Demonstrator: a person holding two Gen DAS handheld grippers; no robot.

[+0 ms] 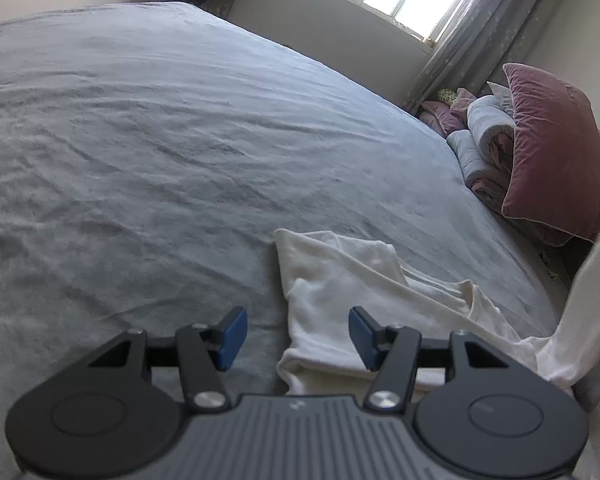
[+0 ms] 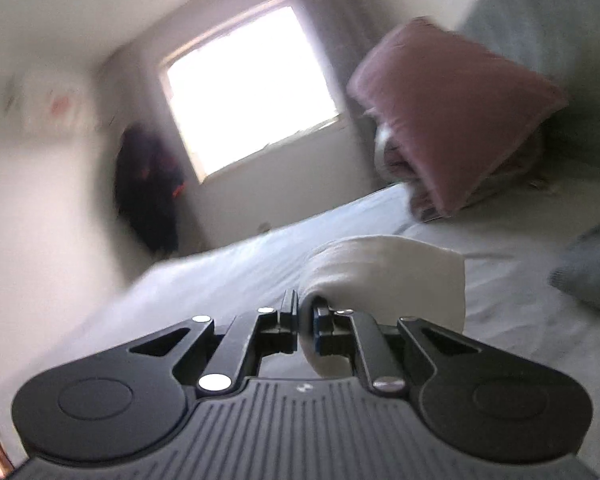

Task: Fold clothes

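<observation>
White garment (image 1: 340,280) spread on grey bed (image 1: 140,140), near pink pillow (image 1: 552,148). Left claw (image 1: 298,336) spread, hovering over garment's near edge, pinching nothing. Right claw (image 2: 306,316) pressed together, pinching lifted garment fold.

left wrist: down over bed (image 1: 140,120) | right wrist: level | shared: pillow (image 1: 556,152)

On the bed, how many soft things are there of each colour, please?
White: 1, the white shirt
Pink: 1, the large pink pillow
Light blue-grey: 1, the rolled quilt
Grey: 1, a grey cloth item
Total: 4
</observation>
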